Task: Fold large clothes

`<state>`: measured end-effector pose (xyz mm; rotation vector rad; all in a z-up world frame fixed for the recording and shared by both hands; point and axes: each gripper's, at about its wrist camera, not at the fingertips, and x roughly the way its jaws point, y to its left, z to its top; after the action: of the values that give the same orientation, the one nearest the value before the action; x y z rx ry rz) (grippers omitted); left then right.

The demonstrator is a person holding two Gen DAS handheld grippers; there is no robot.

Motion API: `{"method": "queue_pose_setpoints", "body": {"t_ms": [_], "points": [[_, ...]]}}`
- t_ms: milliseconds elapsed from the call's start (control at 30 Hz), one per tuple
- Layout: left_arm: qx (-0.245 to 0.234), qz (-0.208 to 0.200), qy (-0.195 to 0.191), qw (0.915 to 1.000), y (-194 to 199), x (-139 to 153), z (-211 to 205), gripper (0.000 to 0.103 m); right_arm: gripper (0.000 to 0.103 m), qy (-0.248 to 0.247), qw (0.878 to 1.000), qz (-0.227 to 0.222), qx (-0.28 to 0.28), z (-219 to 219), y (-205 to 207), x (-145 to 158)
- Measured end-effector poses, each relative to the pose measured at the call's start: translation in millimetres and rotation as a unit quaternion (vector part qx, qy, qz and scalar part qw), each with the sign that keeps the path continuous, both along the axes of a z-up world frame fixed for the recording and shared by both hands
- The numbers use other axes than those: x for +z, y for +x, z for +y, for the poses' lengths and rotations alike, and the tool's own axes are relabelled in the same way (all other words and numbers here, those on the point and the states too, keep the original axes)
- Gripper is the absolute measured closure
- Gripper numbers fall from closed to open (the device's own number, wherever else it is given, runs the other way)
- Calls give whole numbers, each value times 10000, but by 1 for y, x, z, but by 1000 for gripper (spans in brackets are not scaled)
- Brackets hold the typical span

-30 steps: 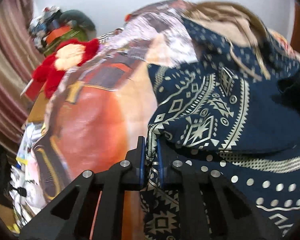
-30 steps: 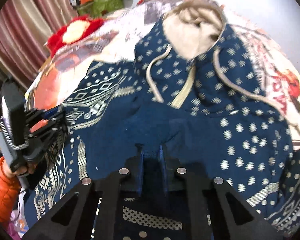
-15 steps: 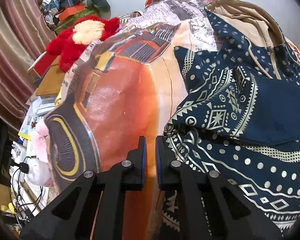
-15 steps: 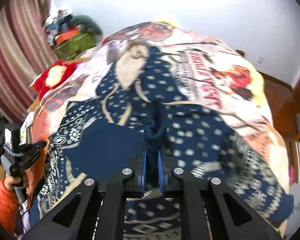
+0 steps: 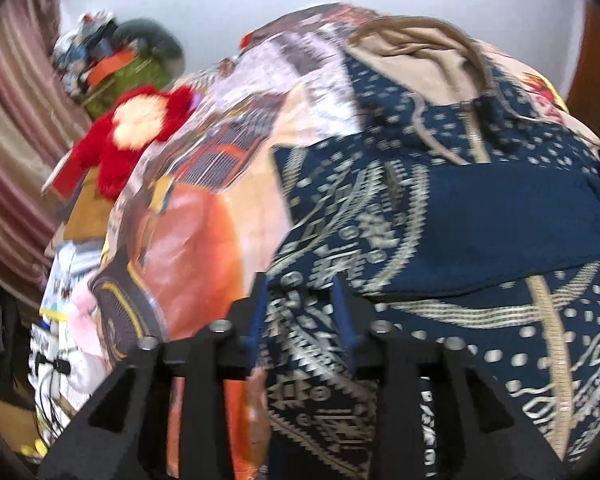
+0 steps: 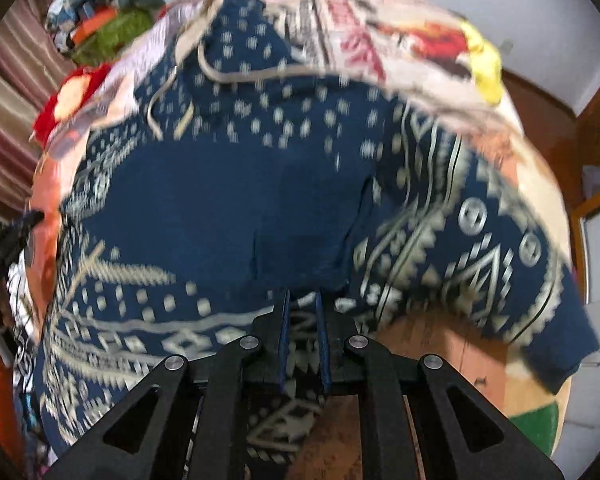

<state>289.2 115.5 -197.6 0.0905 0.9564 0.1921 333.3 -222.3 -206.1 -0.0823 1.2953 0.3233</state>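
Left wrist: the soft navy patterned hoodie sprawls across the printed bedspread; the left gripper, jaws just parted, straddles its hem unpinched. A red plush toy sits at the bed's far-left edge.

Right wrist: the right gripper stands fully closed over the hoodie's hem at the near edge; I cannot tell whether cloth is pinched.
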Motion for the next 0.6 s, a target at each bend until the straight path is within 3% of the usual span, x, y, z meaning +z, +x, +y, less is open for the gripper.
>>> {"method": "queue_pose_setpoints", "body": {"t_ms": [200,367,500,600], "points": [[-659,-140,71,9977,9,24,-55,39,94,280,9996,40,64,-18,-16,11],[-1177,-289,34,9926,24,46,-106,23,94,838,9958,-274,-232,-52,-27,52],[-1564,-384,-18,9869,39,59,-154,20,94,1258,9860,-653,-877,-98,-34,83],[-1859,-356,-120,9819,50,64,-191,20,94,1484,9743,-655,-1565,-142,-36,92]]}}
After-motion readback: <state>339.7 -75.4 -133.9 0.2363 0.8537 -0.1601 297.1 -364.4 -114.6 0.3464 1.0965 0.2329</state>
